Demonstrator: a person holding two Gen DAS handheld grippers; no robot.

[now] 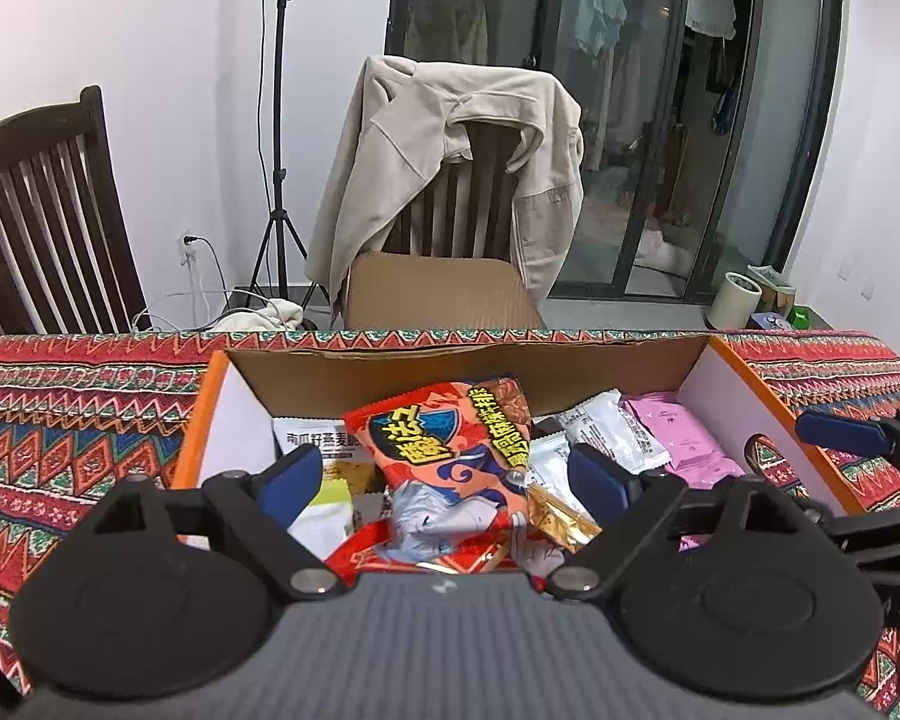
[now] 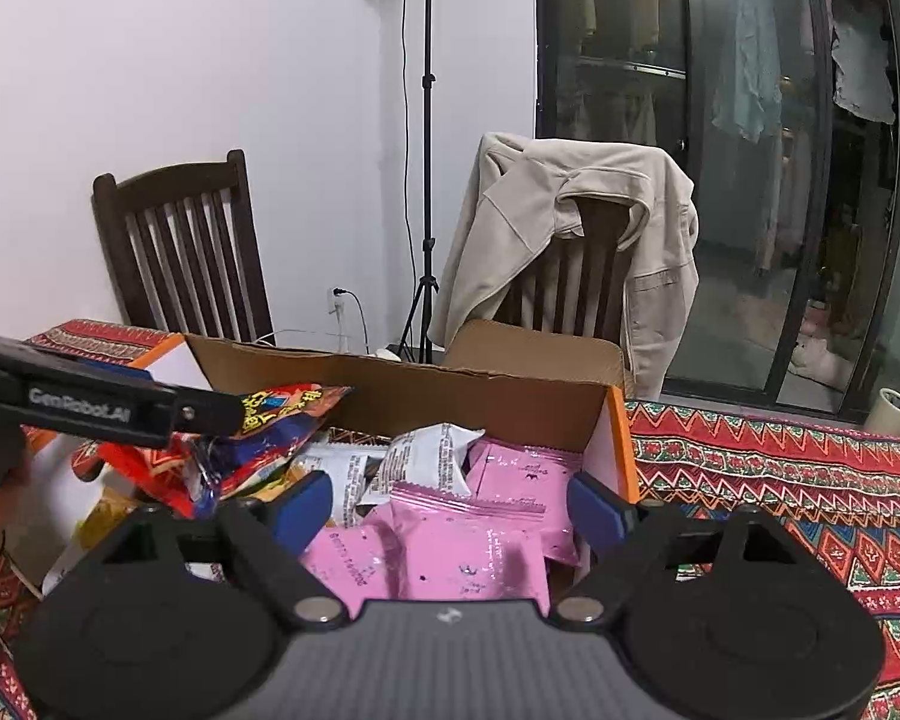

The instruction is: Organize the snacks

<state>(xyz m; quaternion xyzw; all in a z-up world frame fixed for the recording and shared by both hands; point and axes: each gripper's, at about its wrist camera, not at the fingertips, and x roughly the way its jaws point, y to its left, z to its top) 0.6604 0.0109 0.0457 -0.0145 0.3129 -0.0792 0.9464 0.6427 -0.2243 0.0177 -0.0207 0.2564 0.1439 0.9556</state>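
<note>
From the left wrist view, the left gripper hangs spread wide over the cardboard box, grasping nothing; the red snack bag lies loose between its blue fingers, on top of the other packets. White packets lie just right of it.

From the right wrist view, the right gripper is likewise released, above the pink packets at the box's right end. The left gripper's arm crosses at far left.
</note>
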